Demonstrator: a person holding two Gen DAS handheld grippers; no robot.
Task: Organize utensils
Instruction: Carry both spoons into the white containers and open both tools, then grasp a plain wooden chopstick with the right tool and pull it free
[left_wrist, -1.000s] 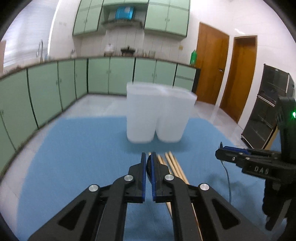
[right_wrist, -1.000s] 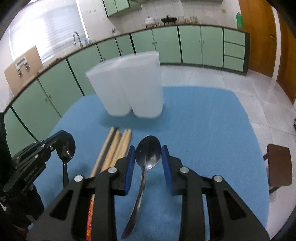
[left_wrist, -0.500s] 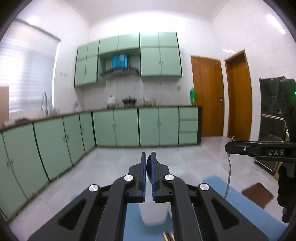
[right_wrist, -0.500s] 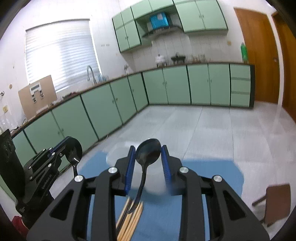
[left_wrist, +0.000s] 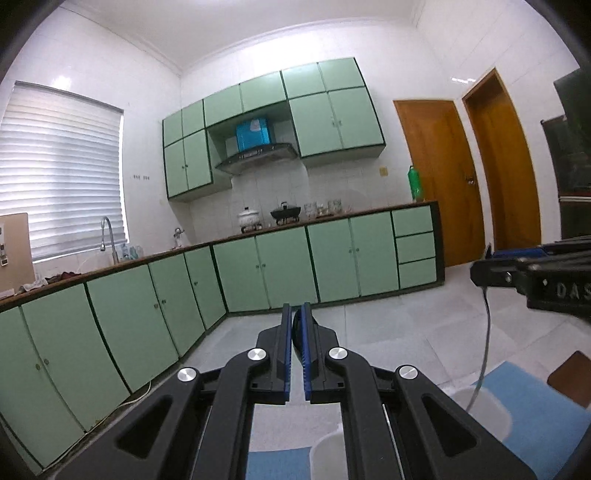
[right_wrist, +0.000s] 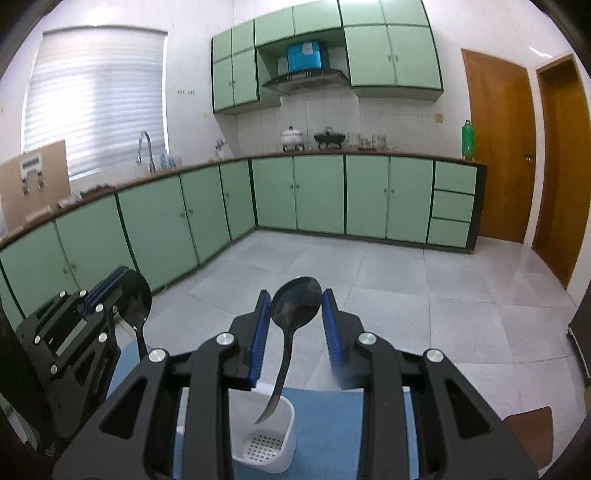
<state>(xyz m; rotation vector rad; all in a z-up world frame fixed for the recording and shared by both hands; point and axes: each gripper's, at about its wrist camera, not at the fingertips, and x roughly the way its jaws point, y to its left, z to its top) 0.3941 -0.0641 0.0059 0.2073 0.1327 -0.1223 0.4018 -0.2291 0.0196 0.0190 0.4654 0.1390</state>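
Note:
My right gripper (right_wrist: 293, 306) is shut on the bowl of a dark metal spoon (right_wrist: 295, 302). Its handle hangs down over a white perforated holder (right_wrist: 266, 443) standing on the blue mat (right_wrist: 325, 435). My left gripper (left_wrist: 295, 321) is shut on a second dark spoon, seen only edge-on between its blue pads. In the right wrist view that left gripper (right_wrist: 110, 295) is at the left, with the spoon's bowl (right_wrist: 135, 299) at its tips and the handle pointing down. The left wrist view shows the right gripper (left_wrist: 480, 266) at the right, its spoon handle (left_wrist: 485, 332) dangling above the white holders (left_wrist: 480, 410).
A brown stool (right_wrist: 532, 424) stands on the tiled floor past the mat's right side. Green cabinets (right_wrist: 332, 199) with a counter run along the far walls. Two wooden doors (right_wrist: 498, 147) are at the right. The chopsticks are out of view.
Both grippers have risen and tipped upward, each carrying its spoon. The mat, chopsticks and holders slid to the bottom of the views; the right spoon's handle now hangs over a holder.

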